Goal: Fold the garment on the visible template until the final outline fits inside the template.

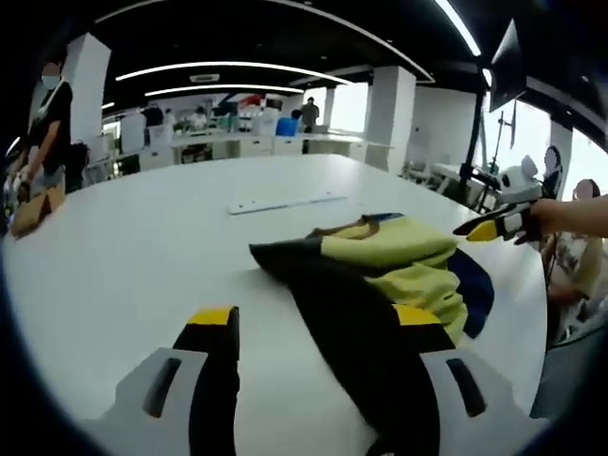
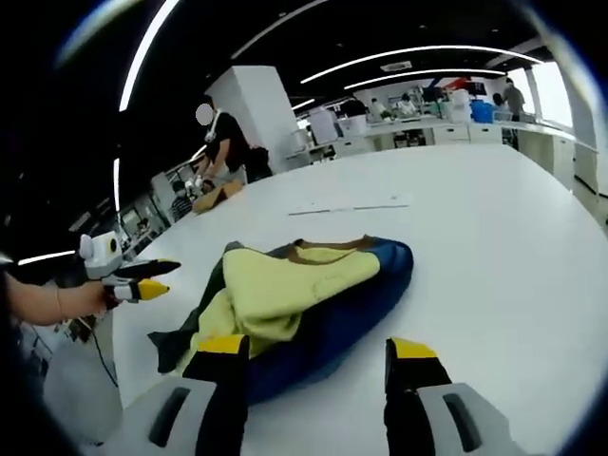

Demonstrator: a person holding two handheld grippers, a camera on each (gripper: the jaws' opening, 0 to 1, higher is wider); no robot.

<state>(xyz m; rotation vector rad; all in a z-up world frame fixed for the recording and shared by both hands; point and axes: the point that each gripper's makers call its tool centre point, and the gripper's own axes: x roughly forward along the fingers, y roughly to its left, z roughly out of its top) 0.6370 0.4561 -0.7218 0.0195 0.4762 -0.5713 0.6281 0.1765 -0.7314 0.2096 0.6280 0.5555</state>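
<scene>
A crumpled garment (image 1: 399,266) in pale yellow, blue and black lies on the white table (image 1: 142,247). Its black part runs down between the jaws of my left gripper (image 1: 315,323), which stands open, and the cloth overlaps the right jaw. In the right gripper view the garment (image 2: 285,285) shows yellow on top with a blue edge. My right gripper (image 2: 318,350) is open just short of that blue edge. The right gripper (image 1: 494,226) hangs over the garment's far side in a hand. The left gripper (image 2: 142,275) hovers at the table's left edge.
A flat white strip (image 1: 285,202) lies on the table beyond the garment, also seen as the strip (image 2: 351,207). A person (image 1: 47,123) stands at the far end by a brown bag (image 1: 33,211). A monitor on a stand (image 1: 503,66) rises past the table's edge.
</scene>
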